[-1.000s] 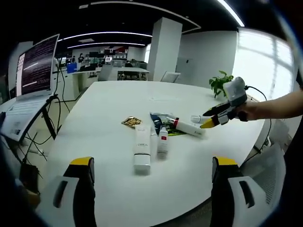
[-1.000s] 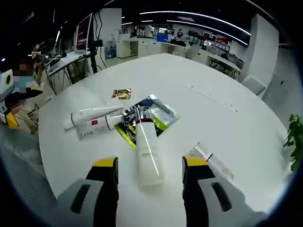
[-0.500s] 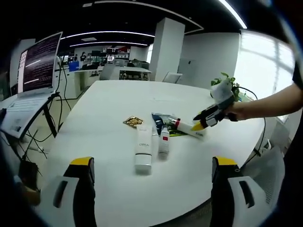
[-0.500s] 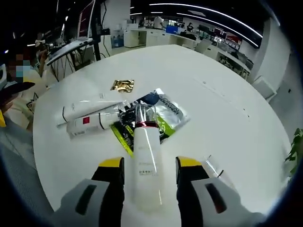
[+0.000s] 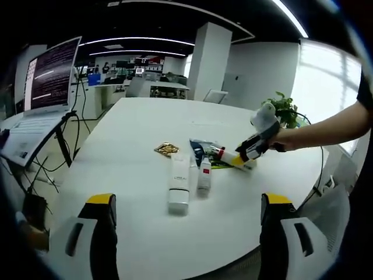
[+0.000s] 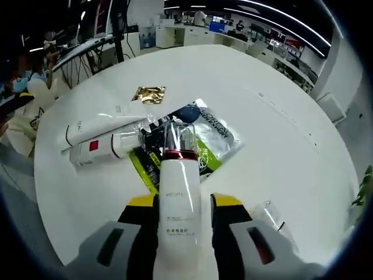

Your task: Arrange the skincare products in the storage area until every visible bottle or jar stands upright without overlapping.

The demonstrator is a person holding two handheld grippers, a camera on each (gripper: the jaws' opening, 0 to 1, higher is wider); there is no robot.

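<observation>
Task status: early. I see no product standing upright yet.

Landmark: the green-and-black sachet pile [image 6: 201,146] at the middle of the bench [image 6: 280,146].

- The white bottle with clear cap [image 6: 178,192] lies on its side, cap end over the sachet pile, body between the jaws of my right hand-held gripper [image 6: 184,204]. The jaws sit against both flanks; I judge this a grip.
- Two white tubes [image 6: 111,140] lie flat just left of the pile, side by side.
- A clear item [image 6: 269,217] lies right of the pile.
- A gold sachet [image 6: 149,94] lies beyond the pile.
- My left hand-held gripper [image 5: 185,201] hangs spread wide, holding nothing, well short of the pile.

Remaining, in my judgement: stand every product up, spaced apart.
</observation>
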